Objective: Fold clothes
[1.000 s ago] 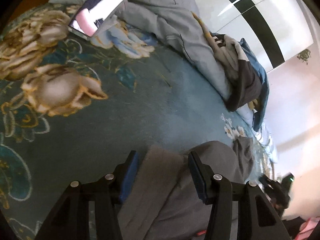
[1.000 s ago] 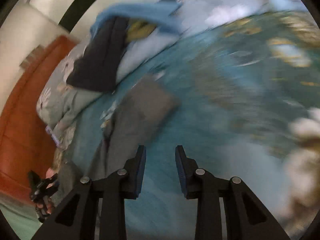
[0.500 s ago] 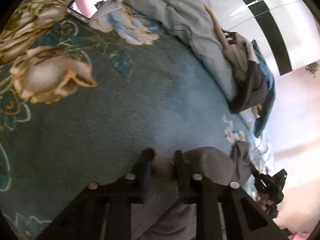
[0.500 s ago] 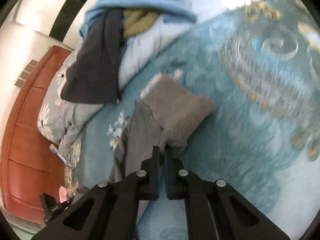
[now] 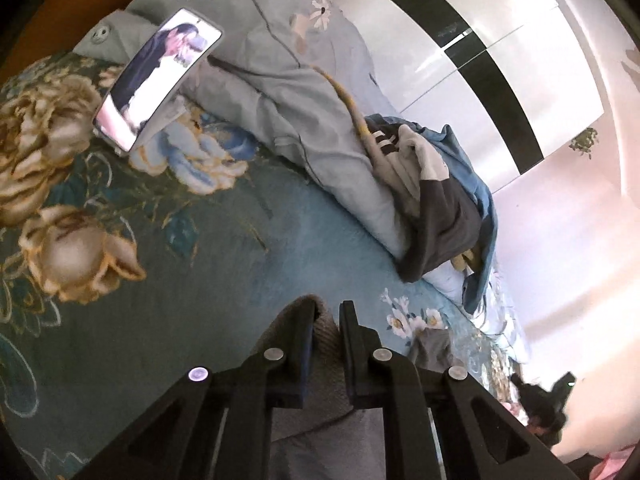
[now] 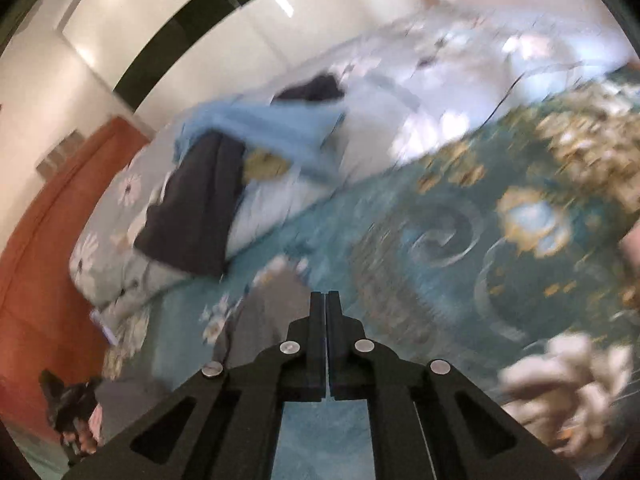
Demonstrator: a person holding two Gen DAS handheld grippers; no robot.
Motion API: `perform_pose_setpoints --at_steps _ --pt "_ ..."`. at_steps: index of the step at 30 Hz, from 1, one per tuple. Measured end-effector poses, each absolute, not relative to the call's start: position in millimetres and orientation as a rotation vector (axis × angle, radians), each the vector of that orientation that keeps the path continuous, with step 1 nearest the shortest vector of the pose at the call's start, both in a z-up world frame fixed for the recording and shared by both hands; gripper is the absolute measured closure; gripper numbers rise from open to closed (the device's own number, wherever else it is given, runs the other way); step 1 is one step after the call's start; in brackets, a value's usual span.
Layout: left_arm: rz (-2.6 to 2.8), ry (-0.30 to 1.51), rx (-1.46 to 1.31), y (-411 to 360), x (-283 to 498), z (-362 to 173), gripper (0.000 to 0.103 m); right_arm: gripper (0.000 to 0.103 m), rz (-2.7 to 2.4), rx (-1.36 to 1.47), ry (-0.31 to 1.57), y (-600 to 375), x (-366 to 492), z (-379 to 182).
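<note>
A grey garment (image 5: 325, 338) with a ribbed hem lies on the teal flowered bedspread (image 5: 208, 264). My left gripper (image 5: 326, 314) is shut on that hem, which bulges up between the fingers. More of the garment's cloth trails below the fingers and off to the right. In the blurred right wrist view the grey garment (image 6: 262, 320) runs down and left from my right gripper (image 6: 325, 295). This gripper is shut, its fingers pressed together at the cloth's edge. The pinched edge itself is hidden.
A lit phone (image 5: 156, 76) leans on a grey flowered duvet (image 5: 280, 80). A pile of dark, blue and white clothes (image 5: 436, 208) sits on the duvet's far end. The same clothes pile (image 6: 208, 200) shows in the right view, near a red-brown wooden panel (image 6: 44, 272) and a glossy wardrobe (image 5: 500, 60).
Both grippers went from open to shut on the grey garment. The left one has since lifted its hem, and the right view has swung and blurred.
</note>
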State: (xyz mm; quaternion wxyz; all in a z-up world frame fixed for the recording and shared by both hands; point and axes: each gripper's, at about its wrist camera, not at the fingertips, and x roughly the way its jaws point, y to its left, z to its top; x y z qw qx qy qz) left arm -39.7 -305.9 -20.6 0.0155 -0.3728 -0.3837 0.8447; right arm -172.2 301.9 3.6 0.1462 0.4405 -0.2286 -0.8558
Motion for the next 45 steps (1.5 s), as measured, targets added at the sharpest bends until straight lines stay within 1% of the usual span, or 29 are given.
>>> perform_pose_setpoints --at_steps 2,7,8,10,11,12,13,16,19,20,21,24,27,31,36,40,43,45 --pt "2.625 -1.195 -1.164 -303 -37 -21 0.09 0.101 -2.383 1.299 -0.649 278 -179 -11" --pt "2.638 -1.152 -1.177 -293 -25 -19 0.09 0.101 -2.23 1.371 -0.555 201 -195 -40" --pt "2.639 -1.148 -1.182 -293 -24 -21 0.09 0.099 -2.213 1.39 -0.543 190 -196 -45" --pt "2.641 -1.138 -1.192 -292 -22 -23 0.09 0.088 -2.179 1.427 -0.519 169 -199 -56" --pt "2.642 -1.134 -1.197 -291 -21 -25 0.09 0.079 -2.161 1.445 -0.507 158 -201 -61" --pt "2.642 -1.131 -1.201 -291 -20 -26 0.09 0.076 -2.144 1.463 -0.495 147 -202 -66" --pt "2.638 -1.137 -1.203 -292 -20 -28 0.09 0.076 -2.126 1.481 -0.482 137 -204 -71" --pt "2.62 -1.165 -1.207 -294 -19 -34 0.09 0.076 -2.078 1.53 -0.457 109 -208 -86" --pt "2.61 -1.163 -1.216 -294 -19 -37 0.09 0.078 -2.071 1.555 -0.506 111 -207 -92" --pt "2.608 -1.162 -1.217 -293 -19 -37 0.09 0.091 -2.068 1.564 -0.523 112 -206 -94" --pt "2.601 -1.167 -1.216 -293 -20 -38 0.09 0.1 -2.065 1.572 -0.539 112 -206 -96" --pt "2.573 -1.181 -1.217 -291 -25 -39 0.09 0.101 -2.059 1.55 -0.591 122 -205 -90" --pt "2.535 -1.197 -1.231 -288 -32 -43 0.089 0.101 -2.062 1.497 -0.689 138 -207 -73" --pt "2.52 -1.252 -1.192 -285 -39 -43 0.09 0.101 -2.121 1.357 -0.751 166 -212 -27" --pt "2.564 -1.278 -1.045 -289 -46 -13 0.092 0.101 -2.265 1.103 -0.786 216 -208 59" --pt "2.617 -1.266 -0.906 -298 -43 17 0.092 0.101 -2.432 0.929 -0.749 273 -190 117" --pt "2.649 -1.278 -0.85 -307 -41 26 0.092 0.101 -2.537 0.859 -0.751 317 -176 136" --pt "2.662 -1.3 -0.834 -313 -40 25 0.092 0.101 -2.575 0.872 -0.784 344 -168 128"
